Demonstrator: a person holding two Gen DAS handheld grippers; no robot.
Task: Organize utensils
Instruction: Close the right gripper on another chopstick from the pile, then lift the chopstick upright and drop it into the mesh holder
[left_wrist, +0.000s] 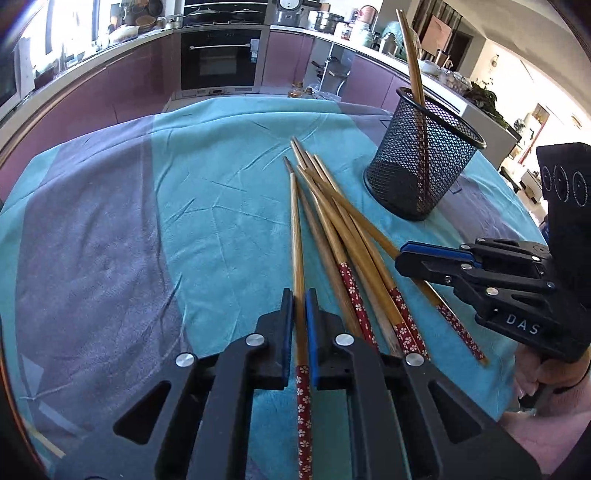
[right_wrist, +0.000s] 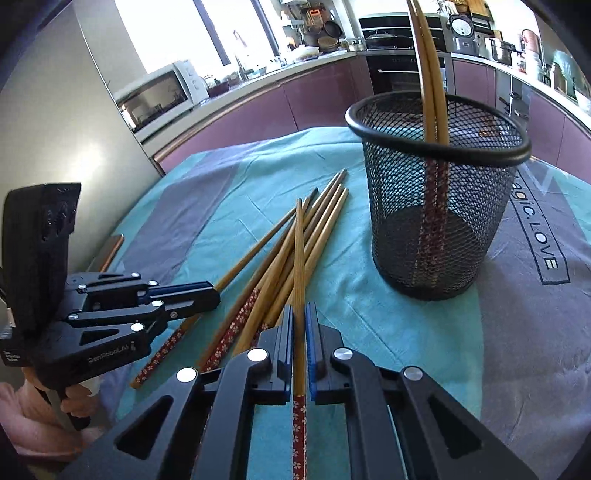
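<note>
Each hand-held gripper (left_wrist: 300, 295) (right_wrist: 299, 310) clamps one chopstick (left_wrist: 297, 236) (right_wrist: 299, 258).

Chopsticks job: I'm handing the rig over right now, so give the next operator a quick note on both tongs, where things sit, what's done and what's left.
Left tongs: shut on one chopstick, gripped just above its red patterned end.
Right tongs: shut on another chopstick, gripped the same way.
Mesh cup: upright on the teal cloth, beyond the pile and to its right.
Done: two chopsticks already stand in the cup, leaning on its rim.
Left: drop the two held sticks into the cup, then clear the loose pile still lying crossed on the cloth.
</note>
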